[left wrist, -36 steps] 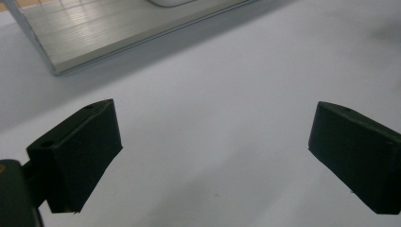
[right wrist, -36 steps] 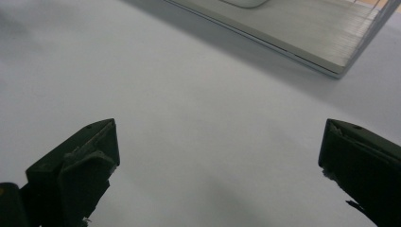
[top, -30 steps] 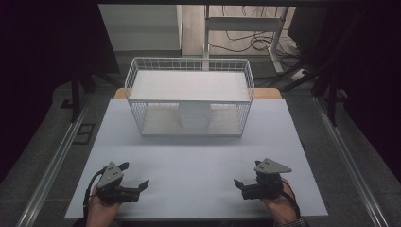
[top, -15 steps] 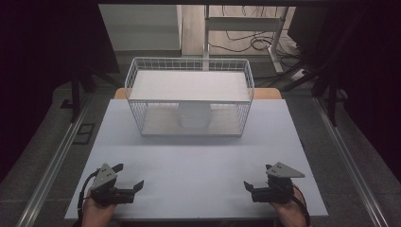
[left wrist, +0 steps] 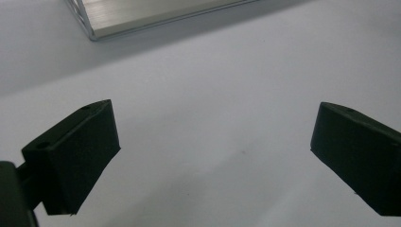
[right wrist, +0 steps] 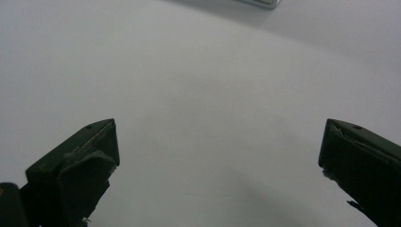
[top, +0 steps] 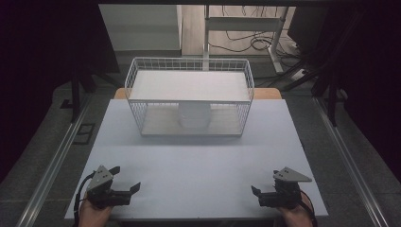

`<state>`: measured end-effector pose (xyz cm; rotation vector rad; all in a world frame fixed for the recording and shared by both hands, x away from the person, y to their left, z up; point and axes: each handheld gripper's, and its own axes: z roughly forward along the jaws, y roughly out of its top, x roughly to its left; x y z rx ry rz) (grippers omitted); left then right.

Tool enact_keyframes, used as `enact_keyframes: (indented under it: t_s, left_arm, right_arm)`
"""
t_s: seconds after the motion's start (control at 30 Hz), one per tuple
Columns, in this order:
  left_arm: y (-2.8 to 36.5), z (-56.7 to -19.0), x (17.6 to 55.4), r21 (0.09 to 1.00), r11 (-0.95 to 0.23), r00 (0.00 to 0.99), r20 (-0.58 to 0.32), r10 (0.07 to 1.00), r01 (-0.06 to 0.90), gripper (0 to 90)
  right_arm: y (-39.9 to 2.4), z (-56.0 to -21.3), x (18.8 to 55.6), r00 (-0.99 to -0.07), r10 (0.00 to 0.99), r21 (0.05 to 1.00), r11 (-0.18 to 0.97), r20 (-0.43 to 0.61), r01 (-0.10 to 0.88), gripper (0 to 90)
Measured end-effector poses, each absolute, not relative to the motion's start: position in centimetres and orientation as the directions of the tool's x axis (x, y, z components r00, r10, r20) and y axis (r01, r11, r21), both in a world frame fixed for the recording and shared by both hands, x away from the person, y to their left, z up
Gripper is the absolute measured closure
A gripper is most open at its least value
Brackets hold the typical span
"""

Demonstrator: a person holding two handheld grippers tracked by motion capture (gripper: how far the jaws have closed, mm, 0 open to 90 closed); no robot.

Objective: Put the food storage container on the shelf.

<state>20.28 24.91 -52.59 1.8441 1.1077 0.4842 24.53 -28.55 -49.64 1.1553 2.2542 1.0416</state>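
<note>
The white table (top: 198, 165) carries a white wire basket (top: 189, 97) at its far middle, with a flat white board lying across its top and a pale round container (top: 194, 116) standing on its floor beneath, seen only through the mesh and too dim to make out further. Bare tabletop lies between the basket and the two claws, which sit well apart at the near edge with nothing standing in the way. The left claw (top: 126, 181) and the right claw (top: 255, 194) each have their jaws spread wide and hold nothing; the person's hands behind them are cut off by the bottom of the high view.
</note>
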Motion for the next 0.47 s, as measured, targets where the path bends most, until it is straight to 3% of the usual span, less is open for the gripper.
enact_keyframes:
  t_s: [0.47]
  left_arm:
    - [24.84, -52.94, 20.44, 0.829, -0.192, 0.530, -0.141, 0.837, 0.524, 1.6]
  right_arm:
    - [-28.58, -49.93, 24.58, -0.569, 0.823, 0.738, 0.388, -0.008, 0.552, 0.0]
